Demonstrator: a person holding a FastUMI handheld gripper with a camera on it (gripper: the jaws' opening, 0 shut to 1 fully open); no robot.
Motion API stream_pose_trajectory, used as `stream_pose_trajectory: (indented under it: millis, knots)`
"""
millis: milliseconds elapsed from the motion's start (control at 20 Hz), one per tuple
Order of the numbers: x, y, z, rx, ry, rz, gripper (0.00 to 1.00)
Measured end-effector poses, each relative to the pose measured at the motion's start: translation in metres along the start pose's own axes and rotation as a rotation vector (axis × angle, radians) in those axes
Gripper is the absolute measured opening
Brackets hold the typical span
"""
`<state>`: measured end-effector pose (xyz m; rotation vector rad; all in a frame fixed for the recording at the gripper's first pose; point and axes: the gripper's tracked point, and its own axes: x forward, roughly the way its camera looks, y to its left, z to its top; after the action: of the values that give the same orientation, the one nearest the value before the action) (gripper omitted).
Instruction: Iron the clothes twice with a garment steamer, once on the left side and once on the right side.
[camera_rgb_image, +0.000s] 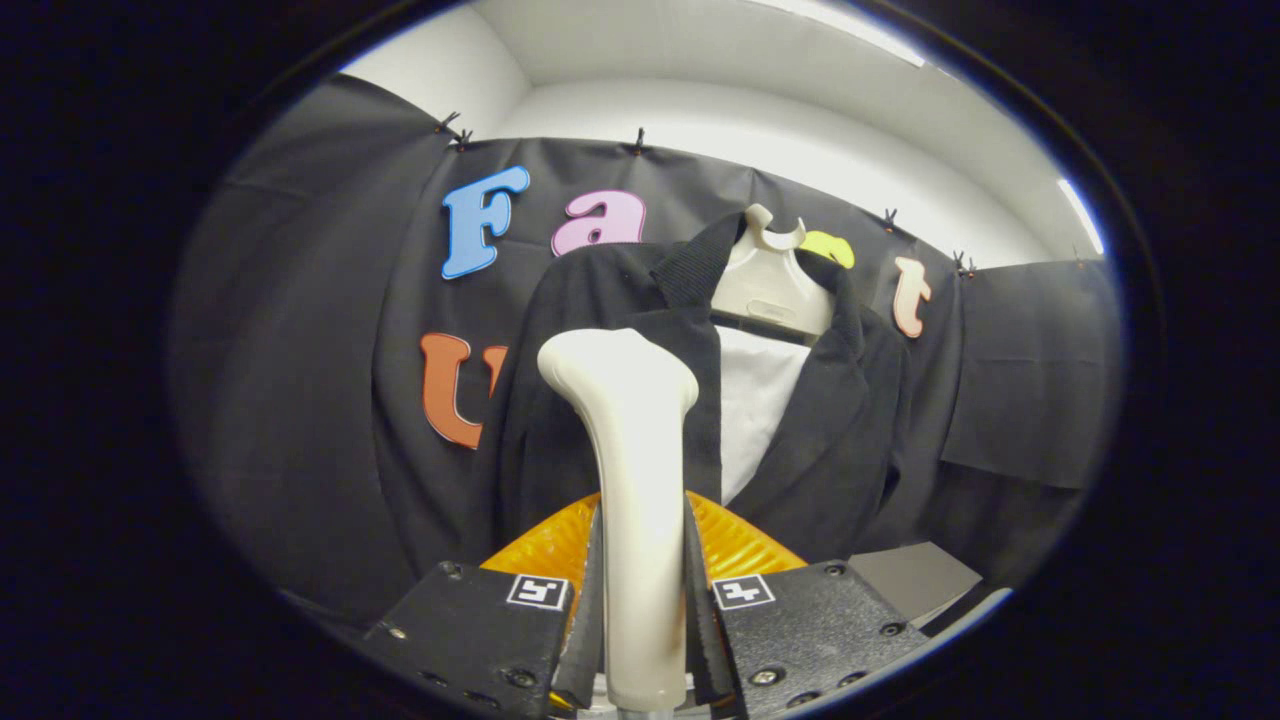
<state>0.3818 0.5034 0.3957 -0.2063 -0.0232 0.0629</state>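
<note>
The gripper (642, 600) is closed on the cream plastic garment steamer (630, 480); both fingers press against its handle, one per side. The steamer's widened head stands upright beyond the fingertips, in front of the dark jacket (600, 380). The jacket hangs open on a cream plastic hanger (770, 285) against the black cloth wall (300, 350), with a white inner garment (755, 400) visible between its lapels. A pale flat surface (915, 580) lies below the jacket's hem. White walls (700, 110) rise above the cloth.
</note>
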Motion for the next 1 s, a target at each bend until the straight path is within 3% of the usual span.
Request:
stream_pose_trajectory:
  millis: [550,1000]
  knots:
    - [-0.001,0.002,-0.057,-0.03,0.06,-0.014,0.39]
    - [-0.009,0.007,-0.126,-0.021,0.173,0.025,0.39]
